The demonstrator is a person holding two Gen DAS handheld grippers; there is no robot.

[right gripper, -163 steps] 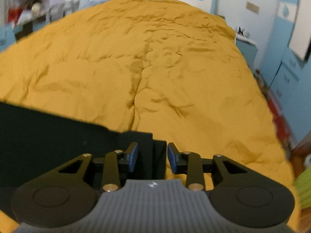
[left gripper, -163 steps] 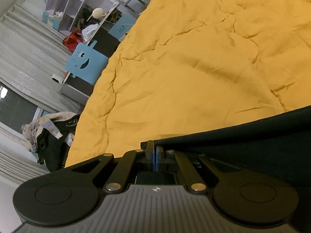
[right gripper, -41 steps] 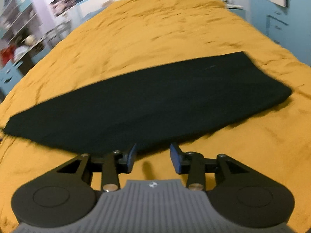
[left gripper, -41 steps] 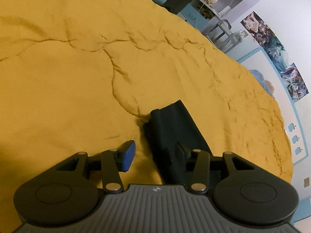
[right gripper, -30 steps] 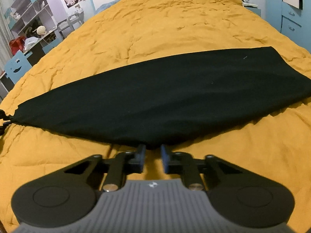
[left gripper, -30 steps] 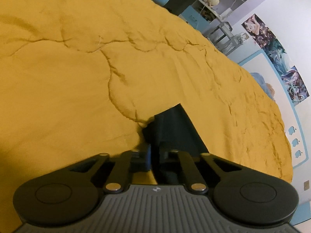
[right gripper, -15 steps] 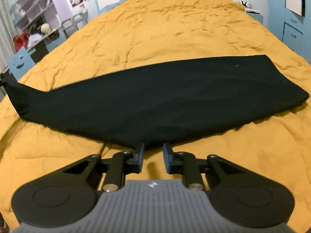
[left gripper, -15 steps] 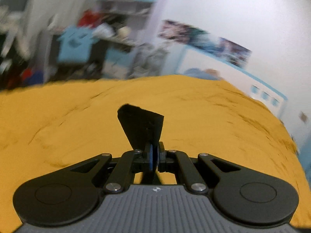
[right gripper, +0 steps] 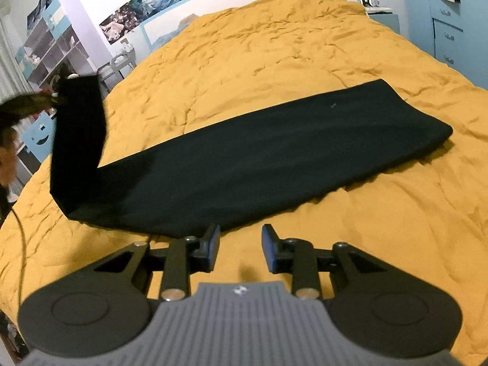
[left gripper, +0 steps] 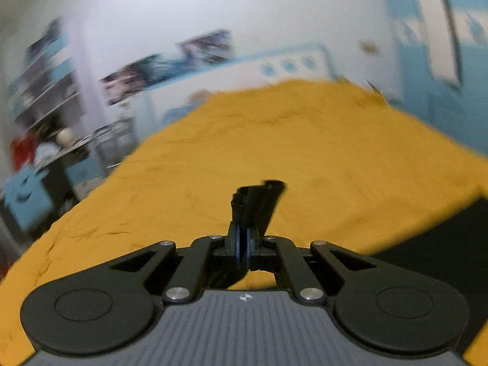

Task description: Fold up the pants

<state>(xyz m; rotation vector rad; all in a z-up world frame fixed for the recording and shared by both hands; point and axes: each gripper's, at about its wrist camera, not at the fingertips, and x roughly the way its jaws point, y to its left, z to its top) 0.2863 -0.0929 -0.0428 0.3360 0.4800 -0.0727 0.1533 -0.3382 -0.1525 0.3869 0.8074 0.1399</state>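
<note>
Rumpled mustard-yellow bedding is covering a wide bed and filling most of both views, its quilted cloth creased with shallow wrinkles and soft ridges. Behind it, a white headboard with blue apple shapes is standing against a pale wall hung with posters, and open shelves on the left are holding small items too blurred to name. A blue cabinet with drawers is standing on the right.

Black pants are lying across the bedding as one long, flat, matte band, already doubled leg on leg. Their long axis is running crosswise, from the near left toward the far right, where the wider end is resting flat with a rounded edge. The narrower left end is lifting off the bed and standing upright, bending sharply where it is leaving the bedding.

That raised end is being held by the left gripper, whose jaws are pressed together on a bunched fold of the black cloth; in the left wrist view the fabric is sticking up past the blue pads as a crumpled tuft. That view is heavily smeared.

Hovering just in front of the pants' near edge, the right gripper is pointing down at bare bedding. Its jaws have just been opening and are standing partly spread, with nothing between them.
</note>
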